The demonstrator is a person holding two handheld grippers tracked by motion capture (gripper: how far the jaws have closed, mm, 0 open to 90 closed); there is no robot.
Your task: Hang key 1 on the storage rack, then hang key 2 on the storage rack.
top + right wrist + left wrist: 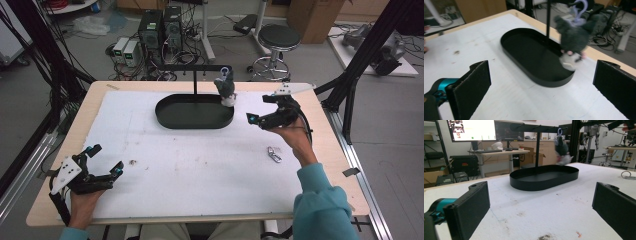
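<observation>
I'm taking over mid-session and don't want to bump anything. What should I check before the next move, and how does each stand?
1. Left gripper open and empty: ok.
2. Right gripper open and empty: ok.
3. Plush toy hanging from the rack's bar by its loop: ok.
4. Toy at rest: cannot tell, it looks blurred.
5. Black tray empty: ok.
6. Metal clip lying loose near the right hand: not ok.

Open white mat [190,160] lies before both hands; only the tray [194,111] with its rack stands mid-table.
</observation>
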